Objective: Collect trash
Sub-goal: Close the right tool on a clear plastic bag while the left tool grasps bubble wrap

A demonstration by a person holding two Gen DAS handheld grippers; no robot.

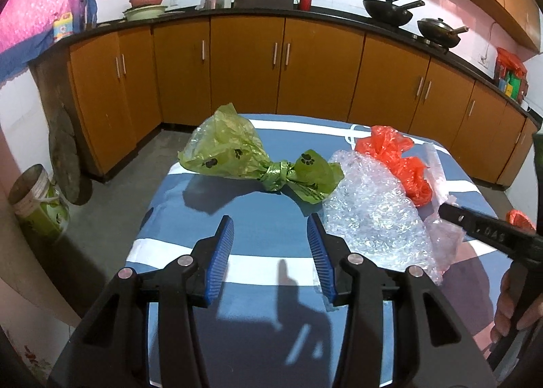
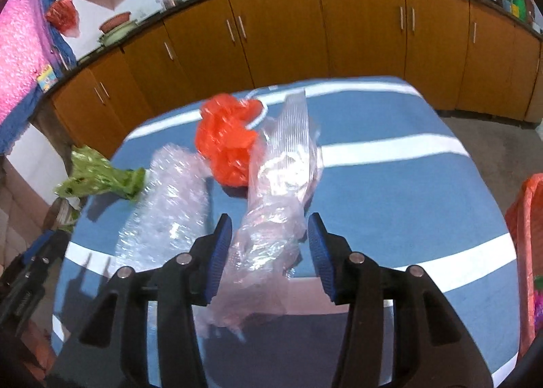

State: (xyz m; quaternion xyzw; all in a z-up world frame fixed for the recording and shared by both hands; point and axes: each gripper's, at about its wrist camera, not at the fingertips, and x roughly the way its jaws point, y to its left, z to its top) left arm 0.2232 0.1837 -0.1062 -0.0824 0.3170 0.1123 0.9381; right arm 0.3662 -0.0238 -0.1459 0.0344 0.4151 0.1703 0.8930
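A knotted green bag with paw prints (image 1: 258, 160) lies at the far left of the blue striped table (image 1: 258, 259); it also shows in the right wrist view (image 2: 98, 177). Bubble wrap (image 1: 373, 211) (image 2: 169, 204), a crumpled orange bag (image 1: 397, 157) (image 2: 227, 143) and a clear plastic bag (image 2: 271, 211) (image 1: 437, 177) lie beside it. My left gripper (image 1: 270, 232) is open and empty, short of the green bag. My right gripper (image 2: 270, 230) is open with its jaws on either side of the clear plastic bag.
Orange kitchen cabinets (image 1: 244, 62) with a black counter run behind the table. An orange basket (image 2: 526, 252) stands at the table's right edge. A green-lined bin (image 1: 37, 208) stands on the floor at left.
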